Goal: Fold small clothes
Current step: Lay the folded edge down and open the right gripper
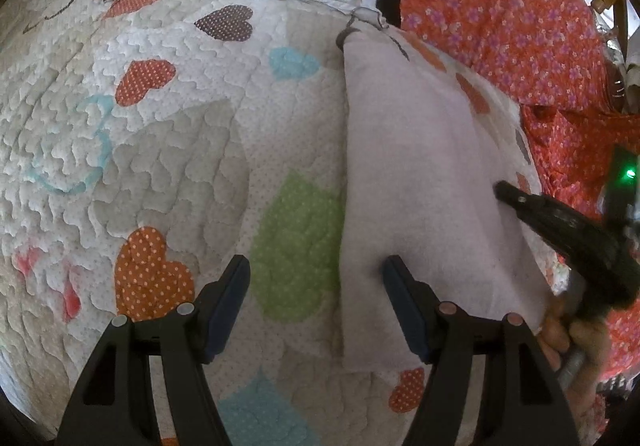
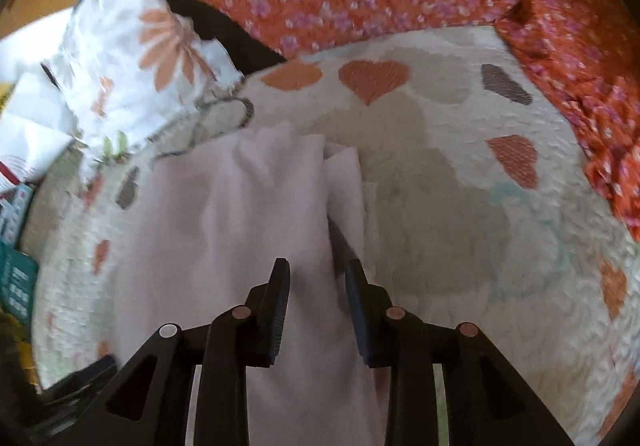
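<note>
The pale cloth (image 1: 424,181) lay folded on the quilt (image 1: 192,149), the left gripper (image 1: 316,282) with fingers spread wide over its edge, the right gripper (image 2: 318,278) fingers slightly parted above it, pinching nothing.

The pale lilac garment (image 1: 432,181) is showing as soft, matt cloth with a fine, smooth nap. The quilt (image 1: 192,133) under it is looking like stitched cotton, puckered and bumpy, with dotted heart patches. The orange floral fabric (image 1: 500,5) is appearing thin, smooth and matt. The left gripper (image 1: 316,306) is showing hard black plastic, slightly glossy, with small dull metal pins; the right gripper (image 2: 318,310) is looking the same.
</note>
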Action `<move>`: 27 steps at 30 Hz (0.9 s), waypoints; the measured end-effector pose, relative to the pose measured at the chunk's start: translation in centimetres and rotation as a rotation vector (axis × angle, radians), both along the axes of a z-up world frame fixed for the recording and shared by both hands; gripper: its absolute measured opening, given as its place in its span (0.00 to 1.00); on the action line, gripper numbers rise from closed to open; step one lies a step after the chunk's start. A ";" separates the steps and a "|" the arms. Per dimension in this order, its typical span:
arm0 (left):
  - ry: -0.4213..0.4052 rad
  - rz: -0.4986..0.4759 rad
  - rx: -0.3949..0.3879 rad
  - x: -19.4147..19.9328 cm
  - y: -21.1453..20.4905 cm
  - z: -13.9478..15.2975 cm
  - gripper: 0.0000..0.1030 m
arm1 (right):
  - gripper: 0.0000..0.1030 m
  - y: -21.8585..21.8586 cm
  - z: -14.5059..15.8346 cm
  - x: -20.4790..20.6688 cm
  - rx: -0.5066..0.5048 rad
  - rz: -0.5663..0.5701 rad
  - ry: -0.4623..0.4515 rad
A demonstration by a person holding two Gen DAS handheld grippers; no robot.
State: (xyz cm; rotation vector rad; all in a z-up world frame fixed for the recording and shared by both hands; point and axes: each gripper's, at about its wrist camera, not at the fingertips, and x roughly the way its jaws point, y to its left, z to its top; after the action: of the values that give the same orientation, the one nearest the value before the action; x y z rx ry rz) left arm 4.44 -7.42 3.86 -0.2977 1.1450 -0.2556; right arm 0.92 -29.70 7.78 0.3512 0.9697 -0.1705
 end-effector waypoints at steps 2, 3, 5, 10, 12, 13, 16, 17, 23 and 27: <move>-0.016 0.000 0.016 0.0 -0.1 0.3 0.66 | 0.09 -0.6 -0.2 0.1 0.115 0.019 -0.019; -0.029 0.001 0.023 0.0 -0.1 0.5 0.66 | 0.08 -0.8 0.4 -0.2 0.135 0.027 -0.045; -0.047 0.007 0.020 0.1 -0.2 0.9 0.66 | 0.07 -1.2 1.7 -0.9 0.144 0.028 -0.091; -0.072 -0.024 0.010 0.1 -1.7 0.9 0.66 | 0.06 -3.9 2.2 -2.1 0.037 -0.118 -0.059; -0.054 -0.049 0.028 0.0 -2.7 0.3 0.66 | 0.06 -4.6 1.2 -2.2 -0.006 -0.162 -0.001; -0.043 -0.051 0.041 0.1 -2.9 0.0 0.67 | 0.06 -4.7 0.6 -2.0 -0.009 -0.157 0.030; 0.012 -0.050 0.055 0.3 -2.9 -1.2 0.73 | 0.09 -4.3 0.1 -1.8 -0.031 -0.149 0.050; 0.028 -0.042 0.043 0.5 -2.5 -1.4 0.74 | 0.09 -4.2 0.6 -2.0 -0.027 -0.148 0.028; 0.078 -0.010 -0.018 0.8 -0.8 -2.0 0.75 | 0.10 -3.3 3.4 -3.1 -0.056 -0.152 -0.093; 0.044 0.015 0.093 0.5 -0.7 -1.8 0.77 | 0.10 -2.4 3.3 -2.9 0.023 -0.106 -0.106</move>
State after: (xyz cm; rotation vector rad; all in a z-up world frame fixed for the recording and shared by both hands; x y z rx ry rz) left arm 4.91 -8.11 2.02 -0.2307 1.1941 -0.1821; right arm -1.94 -32.10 11.05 0.4292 0.8497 -0.2356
